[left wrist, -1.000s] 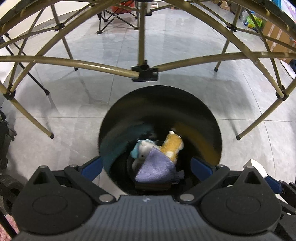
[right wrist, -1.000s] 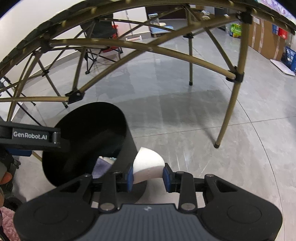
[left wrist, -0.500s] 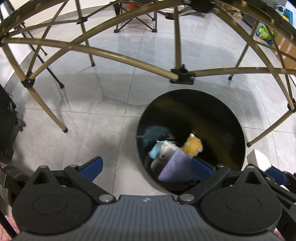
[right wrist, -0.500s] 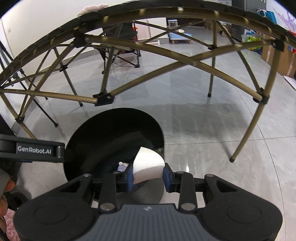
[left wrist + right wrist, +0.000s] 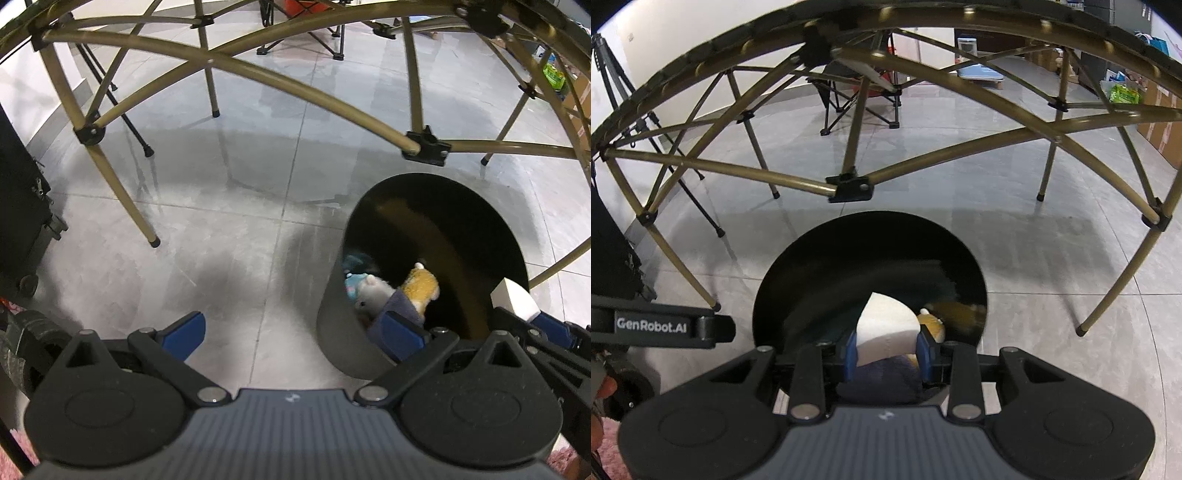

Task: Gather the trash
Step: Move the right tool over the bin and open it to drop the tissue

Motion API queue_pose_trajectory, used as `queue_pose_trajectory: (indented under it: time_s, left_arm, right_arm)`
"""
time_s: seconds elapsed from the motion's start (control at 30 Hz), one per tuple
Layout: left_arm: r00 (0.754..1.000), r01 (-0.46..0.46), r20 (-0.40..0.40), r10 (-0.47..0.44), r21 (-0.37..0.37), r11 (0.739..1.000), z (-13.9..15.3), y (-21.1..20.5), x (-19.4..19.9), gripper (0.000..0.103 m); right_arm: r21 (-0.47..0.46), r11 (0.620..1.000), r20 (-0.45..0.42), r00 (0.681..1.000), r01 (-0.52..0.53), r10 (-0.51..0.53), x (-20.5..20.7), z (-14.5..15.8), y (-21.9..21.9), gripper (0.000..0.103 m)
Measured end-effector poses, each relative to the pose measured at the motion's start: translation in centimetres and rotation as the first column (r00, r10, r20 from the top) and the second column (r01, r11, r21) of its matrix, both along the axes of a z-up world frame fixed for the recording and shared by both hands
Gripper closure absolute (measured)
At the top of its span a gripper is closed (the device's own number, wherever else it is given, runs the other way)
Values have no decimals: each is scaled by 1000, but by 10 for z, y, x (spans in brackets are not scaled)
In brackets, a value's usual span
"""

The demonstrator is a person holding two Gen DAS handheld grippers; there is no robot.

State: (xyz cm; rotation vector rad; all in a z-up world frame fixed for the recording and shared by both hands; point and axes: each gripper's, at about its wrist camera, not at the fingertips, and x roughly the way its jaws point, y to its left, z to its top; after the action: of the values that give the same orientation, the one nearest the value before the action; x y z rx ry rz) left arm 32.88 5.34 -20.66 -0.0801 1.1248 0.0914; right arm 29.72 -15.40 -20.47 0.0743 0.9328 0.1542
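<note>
My right tongs (image 5: 886,350) are clamped on a white foam wedge (image 5: 886,332), the blue pads pressing its two sides. I hold it right above the open mouth of the black bin (image 5: 820,266), which stands on the grey tiled floor (image 5: 1052,280) beneath a frame of olive-gold poles (image 5: 720,168). Looking past the wedge into the bin, I see a bit of an orange plush toy (image 5: 934,326) at its right edge and a dark purple cloth (image 5: 879,376) under it.

My left tongs (image 5: 293,338) stand wide apart with nothing between them. Their left pad hangs over bare floor (image 5: 184,258), and the right pad sits in front of the bin's near rim. From this side the bin (image 5: 340,332) lies to the right, and inside it I can make out the orange plush (image 5: 421,291), a grey-white plush with a pale blue part (image 5: 369,291), and the purple cloth (image 5: 400,302) lying over them. The white wedge (image 5: 513,301) shows at the bin's right rim, held in my right tongs (image 5: 546,325).

A folding chair (image 5: 857,96) stands farther back on the floor, beyond the pole frame. A dark wheeled case (image 5: 22,221) sits at the left edge of the floor.
</note>
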Motion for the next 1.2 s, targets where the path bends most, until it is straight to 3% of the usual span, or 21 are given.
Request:
queue_pose_trajectory:
  time_s: [1.0, 1.2]
  left_arm:
    - [997, -42, -58, 45, 37, 998, -27, 34, -3, 0]
    - [997, -42, -60, 44, 37, 998, -27, 35, -3, 0]
  right_arm:
    - [-23, 999, -54, 998, -28, 27, 18, -17, 35, 71]
    - [-16, 999, -68, 997, -30, 29, 19, -19, 35, 65]
